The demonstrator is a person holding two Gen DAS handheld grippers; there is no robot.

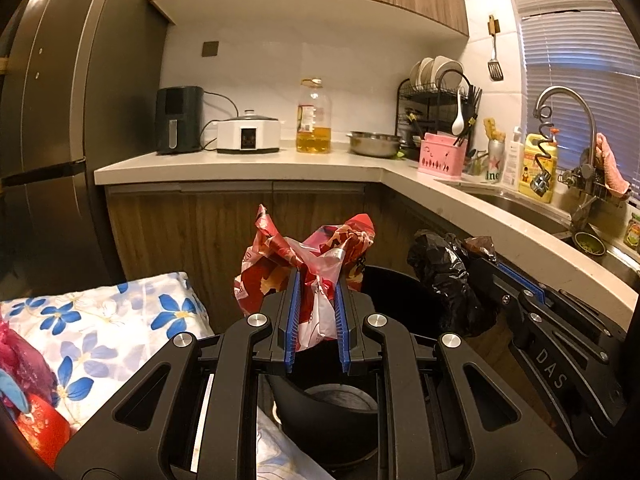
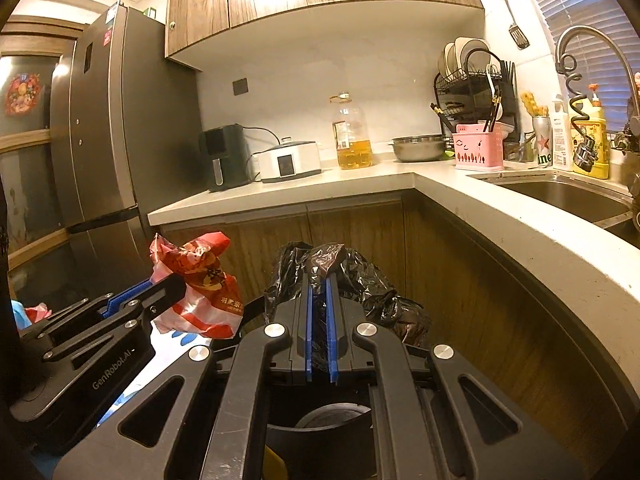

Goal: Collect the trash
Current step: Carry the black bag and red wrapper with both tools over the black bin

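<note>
Nearest, the left gripper (image 1: 316, 280) was closed on a crumpled red-and-white plastic wrapper (image 1: 308, 256), its blue pads (image 1: 294, 312) pinching the middle while both ends bulged past the tips. The wrapper appeared light, soft and slick, best pinched at a bunched fold. Just right, the right gripper (image 2: 319, 280) was nearly shut on the thin black bin liner (image 2: 360, 276), bunched above the black bin (image 1: 400, 292). Farther off ran the countertop (image 1: 240, 164).
</note>
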